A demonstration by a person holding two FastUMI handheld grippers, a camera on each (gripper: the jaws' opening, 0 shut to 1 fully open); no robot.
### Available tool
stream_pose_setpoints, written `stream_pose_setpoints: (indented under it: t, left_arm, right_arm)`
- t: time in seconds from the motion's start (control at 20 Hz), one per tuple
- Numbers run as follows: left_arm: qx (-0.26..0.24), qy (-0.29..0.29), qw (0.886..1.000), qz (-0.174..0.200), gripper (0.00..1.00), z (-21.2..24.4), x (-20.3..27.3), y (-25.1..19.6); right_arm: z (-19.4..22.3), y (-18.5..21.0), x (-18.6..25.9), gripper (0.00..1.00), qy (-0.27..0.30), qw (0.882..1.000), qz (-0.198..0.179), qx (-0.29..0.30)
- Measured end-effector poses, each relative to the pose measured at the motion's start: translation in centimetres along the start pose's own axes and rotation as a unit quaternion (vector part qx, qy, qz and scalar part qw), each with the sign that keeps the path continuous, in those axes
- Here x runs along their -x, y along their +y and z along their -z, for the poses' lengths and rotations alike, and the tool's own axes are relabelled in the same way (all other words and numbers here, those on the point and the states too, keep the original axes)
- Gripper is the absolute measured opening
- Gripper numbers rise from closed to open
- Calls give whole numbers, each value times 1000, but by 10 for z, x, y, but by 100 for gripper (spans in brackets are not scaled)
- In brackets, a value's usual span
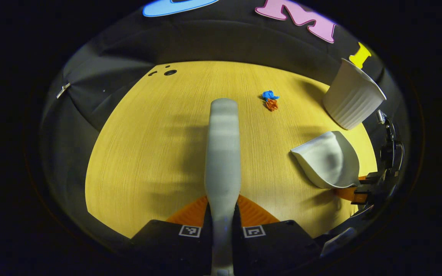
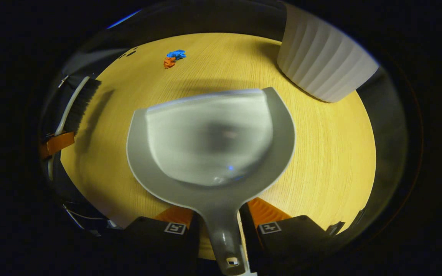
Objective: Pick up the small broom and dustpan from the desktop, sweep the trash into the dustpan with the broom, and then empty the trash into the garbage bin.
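Observation:
In the left gripper view my left gripper (image 1: 223, 214) is shut on the handle of the small grey broom (image 1: 223, 153), which points forward over the wooden desktop (image 1: 148, 153). A blue and an orange scrap of trash (image 1: 270, 100) lie ahead, slightly right. My right gripper (image 2: 221, 220) is shut on the handle of the grey dustpan (image 2: 209, 142), held above the desk with its mouth facing away. That dustpan (image 1: 328, 159) also appears at the right of the left gripper view. The broom's dark bristles (image 2: 81, 103) show at the left of the right gripper view, with the trash (image 2: 173, 58) far ahead.
A white ribbed garbage bin (image 1: 353, 96) stands at the desk's far right corner, close beyond the dustpan (image 2: 322, 57). A few dark holes (image 1: 165, 72) sit near the desk's far left edge. Black cloth walls surround the desk.

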State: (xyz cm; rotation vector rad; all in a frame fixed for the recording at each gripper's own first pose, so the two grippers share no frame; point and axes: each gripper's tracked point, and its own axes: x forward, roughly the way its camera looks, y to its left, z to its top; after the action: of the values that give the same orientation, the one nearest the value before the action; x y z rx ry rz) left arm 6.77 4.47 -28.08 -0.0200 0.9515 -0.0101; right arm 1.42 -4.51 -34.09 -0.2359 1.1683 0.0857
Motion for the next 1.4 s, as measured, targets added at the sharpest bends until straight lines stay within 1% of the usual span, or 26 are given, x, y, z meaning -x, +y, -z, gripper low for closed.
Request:
stream_pose_setpoints:
  t: [0.05, 0.1, 0.15, 0.2, 0.25, 0.5, 0.55, 0.6, 0.7, 0.75, 0.8, 0.95, 1.1, 1.2, 1.3, 1.4]
  left_arm:
    - [-2, 0, 1000, 0, 24, -2, -3, -1]
    - [-2, 1, 1000, 1, 25, -5, -5, -4]
    - [1, 5, 1000, 2, 25, -6, -10, -6]
    - [3, 9, 1000, 7, 25, -8, -14, -9]
    - [1, 13, 1000, 9, 25, -12, -19, -11]
    - [-39, 12, 999, 16, 25, -61, -49, -12]
    - [-51, 10, 999, 14, 25, -74, -57, -10]
    - [-62, 9, 998, 11, 25, -87, -65, -8]
    - [-84, 11, 996, 9, 26, -111, -85, -6]
    - [-97, 12, 995, 7, 25, -123, -95, -4]
    - [-115, 17, 993, 3, 25, -134, -103, -3]
    - [-186, 33, 982, -1, 25, -164, -126, -7]
    - [-270, 39, 962, -1, 25, -182, -144, -16]
    - [-307, 34, 951, 1, 24, -193, -149, -26]
    - [-332, 37, 942, 23, 25, -194, -152, -43]
    - [-345, 38, 936, 60, 25, -187, -149, -66]
  right_arm:
    - [0, 1, -1, 42, 0, 1000, -3, 8]
    - [0, 2, -1, 42, -3, 1000, -8, 18]
    - [0, 2, -2, 40, -5, 1000, -11, 27]
    - [0, 1, -1, 42, -7, 999, -13, 30]
    - [-1, 1, -1, 37, -10, 999, -15, 31]
    - [-3, -6, 11, 34, -35, 998, -25, 45]
    - [-3, -10, 14, 31, -38, 998, -25, 52]
    - [-3, -15, 17, 34, -41, 997, -22, 61]
    - [-6, -22, 20, 34, -47, 996, -22, 76]
    - [-7, -26, 20, 31, -47, 995, -22, 83]
    - [-7, -28, 19, 34, -44, 995, -24, 91]
    - [-7, -37, 17, 34, -35, 994, -28, 95]
    - [-9, -41, 13, 34, -32, 995, -33, 93]
    - [-9, -43, 11, 34, -33, 994, -34, 100]
    - [-9, -45, 12, 34, -32, 993, -37, 109]
    - [-8, -45, 12, 34, -31, 992, -41, 117]
